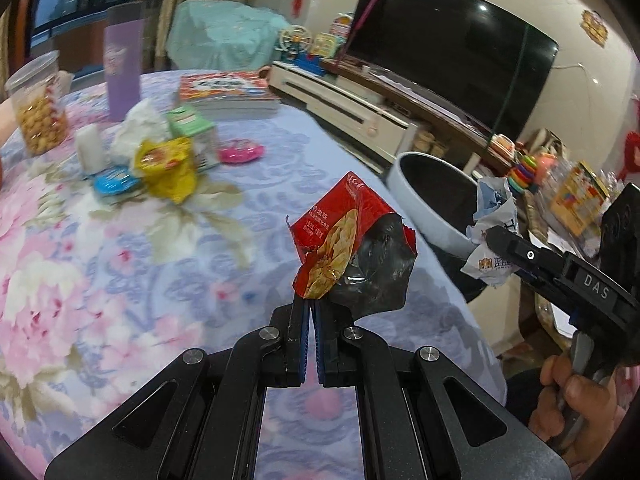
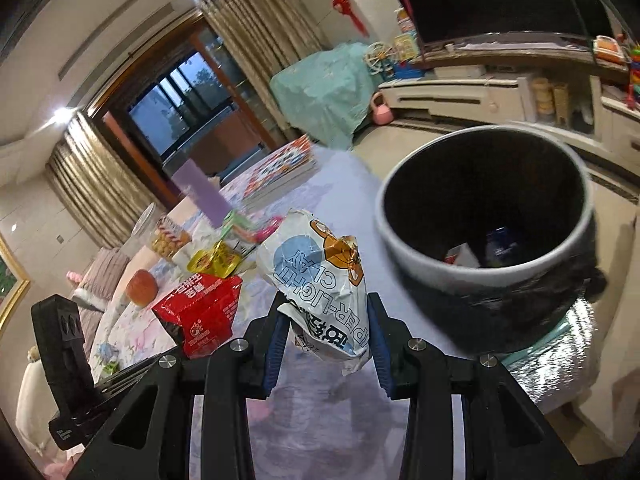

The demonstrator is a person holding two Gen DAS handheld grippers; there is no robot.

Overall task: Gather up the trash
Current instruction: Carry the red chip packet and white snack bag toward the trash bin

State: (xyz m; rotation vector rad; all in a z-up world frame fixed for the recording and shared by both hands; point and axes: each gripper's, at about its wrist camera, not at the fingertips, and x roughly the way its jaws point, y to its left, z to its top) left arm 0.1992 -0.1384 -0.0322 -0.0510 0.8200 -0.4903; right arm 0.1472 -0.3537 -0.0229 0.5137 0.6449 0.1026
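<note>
My left gripper (image 1: 311,303) is shut on a red snack wrapper (image 1: 348,248) and holds it above the floral table near its right edge; the wrapper also shows in the right wrist view (image 2: 200,312). My right gripper (image 2: 328,320) is shut on a crumpled white and blue clay packet (image 2: 316,276), seen in the left wrist view (image 1: 494,232) just beside the bin. The grey trash bin (image 2: 488,272) with a dark inside stands beyond the table edge, some trash at its bottom. A yellow wrapper (image 1: 168,168) and crumpled white tissue (image 1: 140,128) lie on the table.
On the floral tablecloth (image 1: 80,248) stand a jar of snacks (image 1: 38,108), a purple tumbler (image 1: 122,64), a green carton (image 1: 192,132), a small white bottle (image 1: 90,146), blue and pink lids, and stacked books (image 1: 228,94). A TV and cabinet are behind the bin.
</note>
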